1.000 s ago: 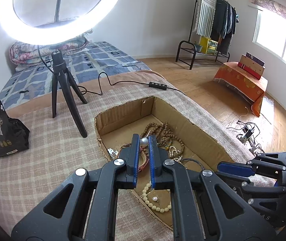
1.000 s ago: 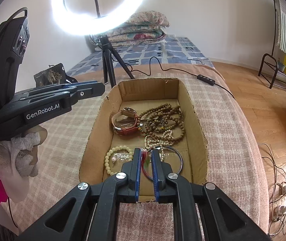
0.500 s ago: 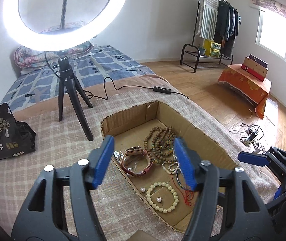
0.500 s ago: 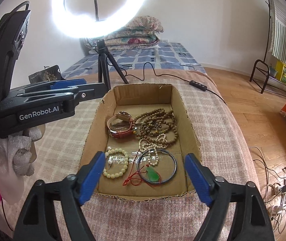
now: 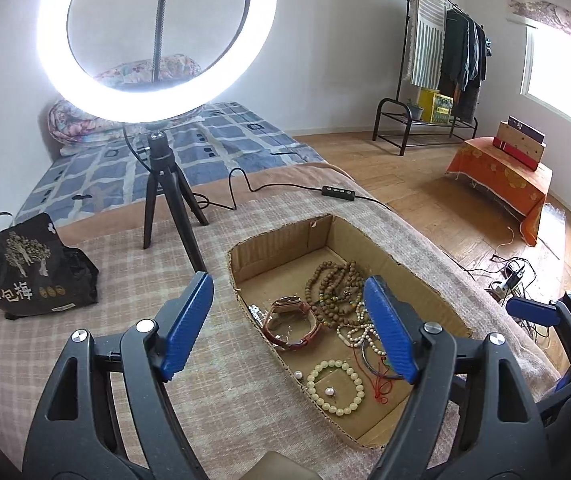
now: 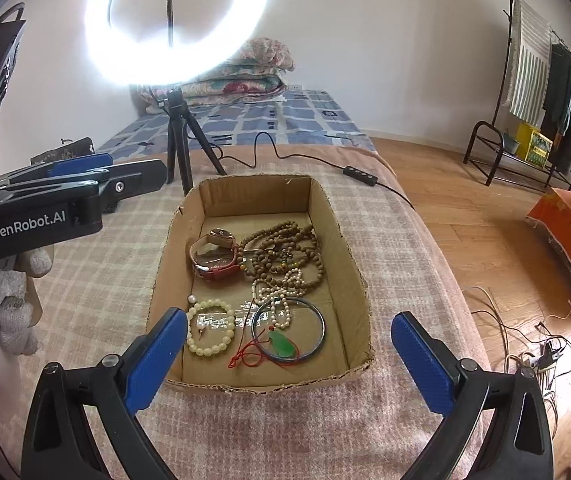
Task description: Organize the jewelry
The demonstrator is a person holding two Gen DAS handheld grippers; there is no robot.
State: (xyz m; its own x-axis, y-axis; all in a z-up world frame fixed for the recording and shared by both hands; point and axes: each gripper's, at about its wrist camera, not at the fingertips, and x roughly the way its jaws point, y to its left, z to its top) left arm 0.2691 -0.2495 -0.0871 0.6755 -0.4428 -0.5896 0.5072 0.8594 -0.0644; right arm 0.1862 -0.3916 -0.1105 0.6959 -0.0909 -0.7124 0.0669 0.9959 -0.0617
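Observation:
An open cardboard box (image 6: 253,196) (image 5: 277,240) lies on the checked blanket. In it are a red-strapped watch (image 6: 215,256) (image 5: 289,322), a heap of brown wooden beads (image 6: 285,248) (image 5: 333,284), a thin white bead strand (image 6: 281,288), a cream bead bracelet (image 6: 209,330) (image 5: 337,388), and a dark bangle (image 6: 319,320) around a green pendant (image 6: 283,344) on a red cord. My left gripper (image 5: 287,280) hovers over the box's left edge. Its jaws are opening with nothing between them. My right gripper (image 6: 287,316) hangs above the near wall, also opening and empty.
A lit ring light (image 5: 157,40) on a black tripod (image 5: 165,200) stands behind the box. Its cable and switch (image 5: 337,192) trail past the far end. A black snack bag (image 5: 29,272) lies at the left. A gloved hand (image 6: 13,304) holds the left gripper. The blanket drops off to wooden floor on the right.
Both grippers were shut low over the jewelry a second ago. Now both stand wide open and have lifted back from the box, so more of it shows.

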